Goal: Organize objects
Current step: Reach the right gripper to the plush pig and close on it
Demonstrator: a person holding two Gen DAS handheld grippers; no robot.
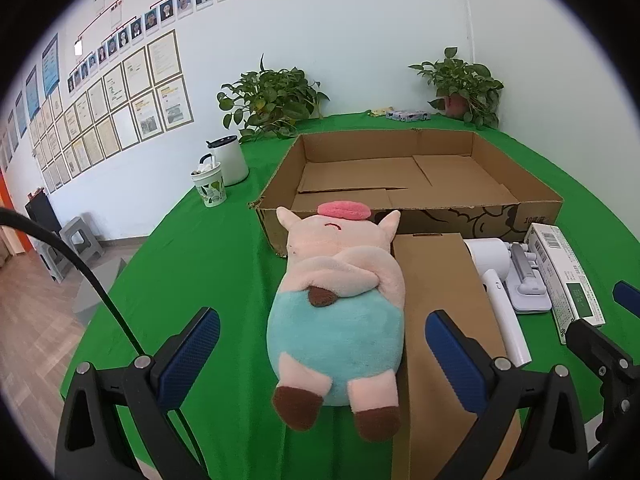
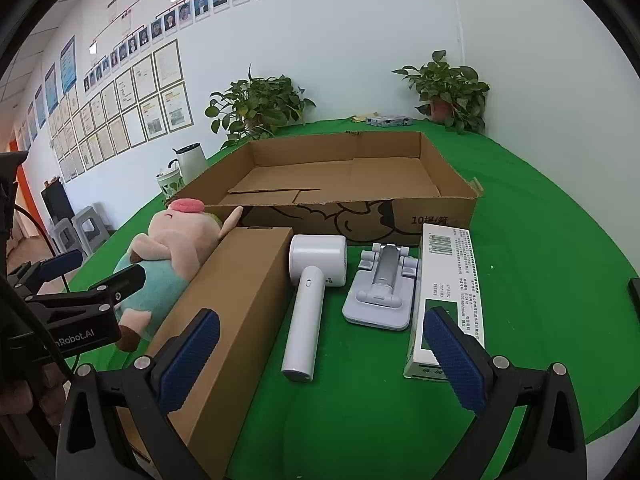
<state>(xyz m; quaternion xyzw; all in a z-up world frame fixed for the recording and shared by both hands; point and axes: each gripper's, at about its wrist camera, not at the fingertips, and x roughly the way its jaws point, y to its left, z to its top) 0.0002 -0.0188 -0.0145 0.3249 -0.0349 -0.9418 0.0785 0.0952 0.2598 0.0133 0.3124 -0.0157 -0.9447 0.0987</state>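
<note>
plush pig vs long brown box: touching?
Touching. In the right wrist view the plush pig leans against the left side of the long brown box with no green cloth visible between them; the left wrist view shows the same contact along the pig's side.

open tray box (image 2: 344,168) sits at the back of the counter (image 2: 540,240). in front of it i see a row, left to right: plush pig (image 1: 336,300), long carton (image 2: 240,300) touching the pig, handheld device (image 2: 308,292), stand (image 2: 380,292), flat pack (image 2: 446,292). kettle (image 1: 230,158) and cup (image 1: 210,188) left of the tray box; two plants (image 1: 272,98) behind it.
</note>
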